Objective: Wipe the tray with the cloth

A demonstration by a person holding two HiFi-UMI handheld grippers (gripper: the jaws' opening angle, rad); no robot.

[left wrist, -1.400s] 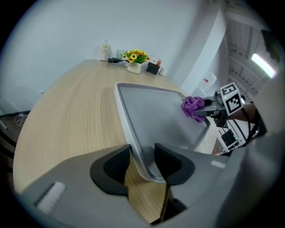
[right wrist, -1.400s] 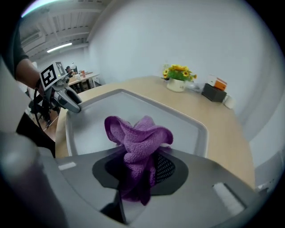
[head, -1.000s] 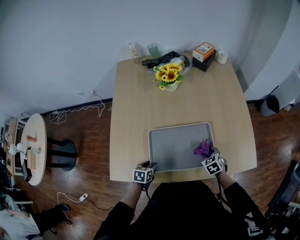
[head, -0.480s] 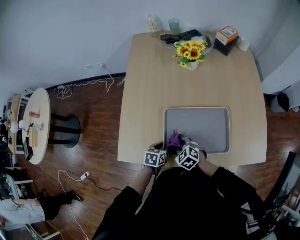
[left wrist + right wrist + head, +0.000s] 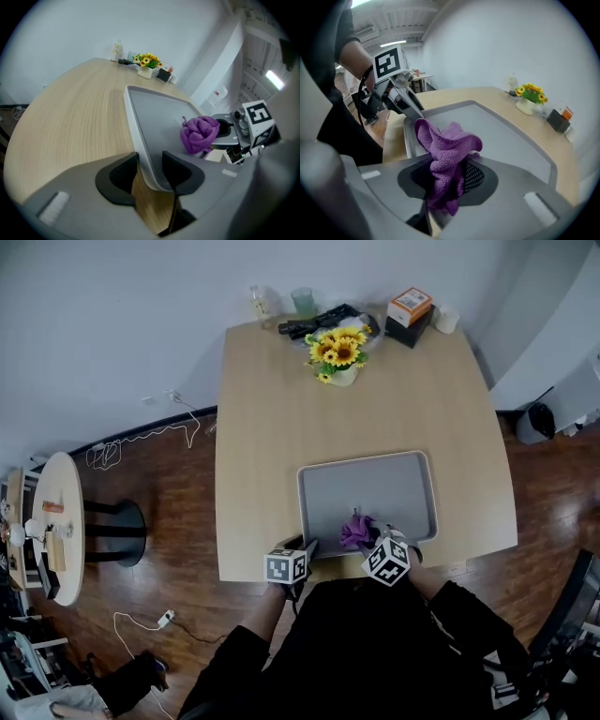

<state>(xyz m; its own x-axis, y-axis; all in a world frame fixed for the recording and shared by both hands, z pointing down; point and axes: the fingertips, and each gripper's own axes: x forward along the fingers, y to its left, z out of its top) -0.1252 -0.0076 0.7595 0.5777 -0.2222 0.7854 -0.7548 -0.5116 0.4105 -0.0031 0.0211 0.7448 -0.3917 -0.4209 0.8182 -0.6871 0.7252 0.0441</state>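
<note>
**Wiping Pass at Near Edge of Tray: Hazards and Surroundings**

**State.** The left tongs [image 5: 150, 161] are closed on the near-left rim of the tray [image 5: 375, 486], steadying it. The right tongs [image 5: 447, 180] are clamped on the cloth [image 5: 449, 140]. The cloth is a purple bunch that appears to rest on the tray floor, close to the near rim and left of centre.

**Hazards.**
1. The cloth is gripped by a small fold, and most of it bunches ahead of the jaws. Drag against the tray could pull it free or roll it, leaving strips unwiped.
2. The tray lies close to the near edge of the counter [image 5: 281, 418]. If the left grip slips off the thin rim, a push from the wipe would probably shift the tray on the smooth top.
3. The two tongs are near each other. A stroke toward the left corner risks contact between them.

**Surroundings.** The counter is pale wood. Flowers [image 5: 337, 351] and small items stand along its far edge, well apart from the tray. The floor [image 5: 178, 502] is dark wood, with a cable [image 5: 141, 435] near the plain wall and a round side table [image 5: 58, 521] at the left.
</note>
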